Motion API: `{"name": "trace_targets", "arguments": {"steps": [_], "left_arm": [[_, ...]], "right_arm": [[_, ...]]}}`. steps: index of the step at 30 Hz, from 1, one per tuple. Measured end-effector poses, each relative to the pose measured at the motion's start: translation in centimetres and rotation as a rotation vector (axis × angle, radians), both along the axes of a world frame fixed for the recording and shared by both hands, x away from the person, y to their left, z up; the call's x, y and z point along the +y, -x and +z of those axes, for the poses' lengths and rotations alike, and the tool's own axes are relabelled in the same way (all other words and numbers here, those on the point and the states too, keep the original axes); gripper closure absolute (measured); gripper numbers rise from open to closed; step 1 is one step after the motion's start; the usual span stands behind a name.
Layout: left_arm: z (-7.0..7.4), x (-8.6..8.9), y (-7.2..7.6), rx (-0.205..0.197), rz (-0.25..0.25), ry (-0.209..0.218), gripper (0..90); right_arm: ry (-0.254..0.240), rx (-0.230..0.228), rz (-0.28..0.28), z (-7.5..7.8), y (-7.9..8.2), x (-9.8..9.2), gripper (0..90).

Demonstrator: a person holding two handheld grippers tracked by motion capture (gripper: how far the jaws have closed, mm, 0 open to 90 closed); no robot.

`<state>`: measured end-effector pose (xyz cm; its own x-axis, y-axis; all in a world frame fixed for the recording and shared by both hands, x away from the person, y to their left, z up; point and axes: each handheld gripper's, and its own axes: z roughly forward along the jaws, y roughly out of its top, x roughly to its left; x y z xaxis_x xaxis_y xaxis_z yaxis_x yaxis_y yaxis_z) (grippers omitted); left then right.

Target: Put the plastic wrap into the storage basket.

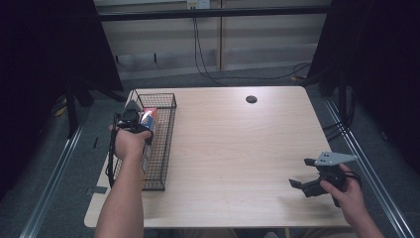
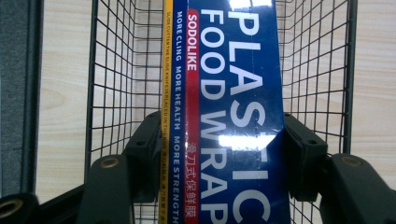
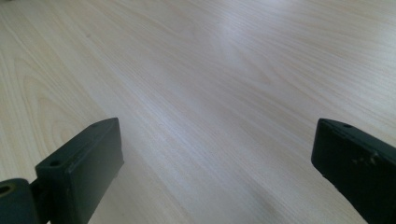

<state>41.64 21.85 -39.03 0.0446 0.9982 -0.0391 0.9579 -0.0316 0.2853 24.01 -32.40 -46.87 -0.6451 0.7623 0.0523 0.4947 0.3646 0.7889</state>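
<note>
A black wire basket lies along the left edge of the pale wooden counter, running from near the far-left corner toward the near edge. Inside it rests a long blue box of plastic food wrap, lengthwise in the basket. In the high view the person's left hand and forearm cover most of the box, so only its far end shows. The left gripper is clamped on the box, one black jaw pressed against each long side; the box's near and far ends are cut off in the left gripper view, and whether the box touches the basket floor cannot be told. The right gripper hovers near the counter's near-right corner, held in the right hand, its jaws standing wide apart with bare wood between them. A small dark round hole sits close to the far edge. Cables hang behind the counter.
</note>
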Motion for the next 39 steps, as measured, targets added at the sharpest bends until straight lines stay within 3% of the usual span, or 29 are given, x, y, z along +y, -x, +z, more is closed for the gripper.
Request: {"name": "trace_targets", "arguments": {"steps": [11, 27, 39], "left_arm": [[-0.7, -0.1, -0.1, 0.019, 0.007, 0.008, 41.5], [-0.9, 0.1, -0.1, 0.015, 0.016, 0.01, 41.0], [0.9, 0.0, 0.4, -0.022, 0.005, 0.01, 35.2]], "right_arm": [[-0.002, 0.002, -0.001, 0.0, 0.0, 0.0, 1.9], [0.0, 0.003, 0.008, -0.1, 0.0, 0.1, 1.9], [-0.006, -0.004, 0.008, 0.0, 0.0, 0.0, 1.9]]}}
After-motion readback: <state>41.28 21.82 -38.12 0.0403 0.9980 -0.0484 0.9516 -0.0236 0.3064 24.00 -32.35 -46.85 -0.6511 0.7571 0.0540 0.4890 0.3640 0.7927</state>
